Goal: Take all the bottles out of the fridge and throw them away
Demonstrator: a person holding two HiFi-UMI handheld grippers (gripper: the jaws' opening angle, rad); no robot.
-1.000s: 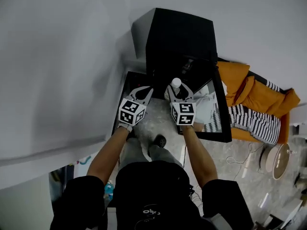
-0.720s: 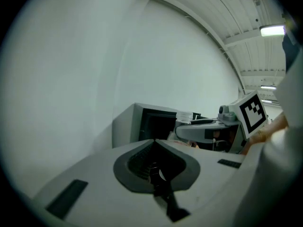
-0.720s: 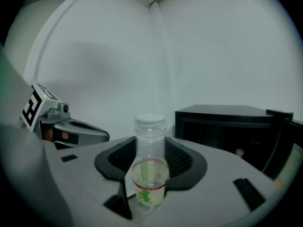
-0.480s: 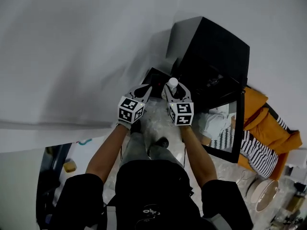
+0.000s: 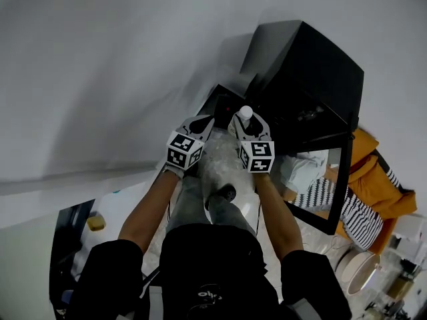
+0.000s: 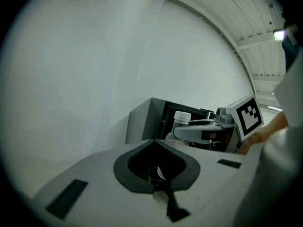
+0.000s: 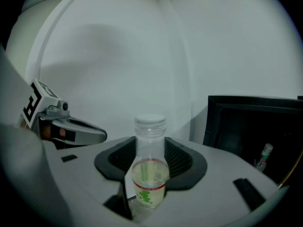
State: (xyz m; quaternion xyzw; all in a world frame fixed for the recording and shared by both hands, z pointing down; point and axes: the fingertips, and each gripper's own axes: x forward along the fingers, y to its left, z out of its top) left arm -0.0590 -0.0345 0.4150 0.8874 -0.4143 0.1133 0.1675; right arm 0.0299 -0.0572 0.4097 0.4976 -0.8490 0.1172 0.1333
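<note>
I record one bottle (image 7: 150,170) clamped upright in the right gripper (image 5: 246,123), whose jaws press on its lower body from either side. The bottle is clear plastic with a white screw cap, a little pale liquid low in it, and a label with a red band and green print. It is outside the fridge (image 5: 312,69), in front of the white wall and just left of the cabinet's open mouth as the head view shows it. In the right gripper view a second bottle (image 7: 264,156) with a pale cap stands inside the dark fridge interior, well apart from the held one. The left gripper (image 5: 202,123) sits just beside the right at about the same height, its jaws brought together with their tips meeting. Something small shows in the dark hollow behind the tips, and I cannot tell what it is. The fridge is a black box against the wall, and its door (image 5: 321,182) stands swung open on the right. Past the door lie an orange cushion (image 5: 369,167) and a black-and-white striped cloth (image 5: 360,213), on the floor side of the scene.
</note>
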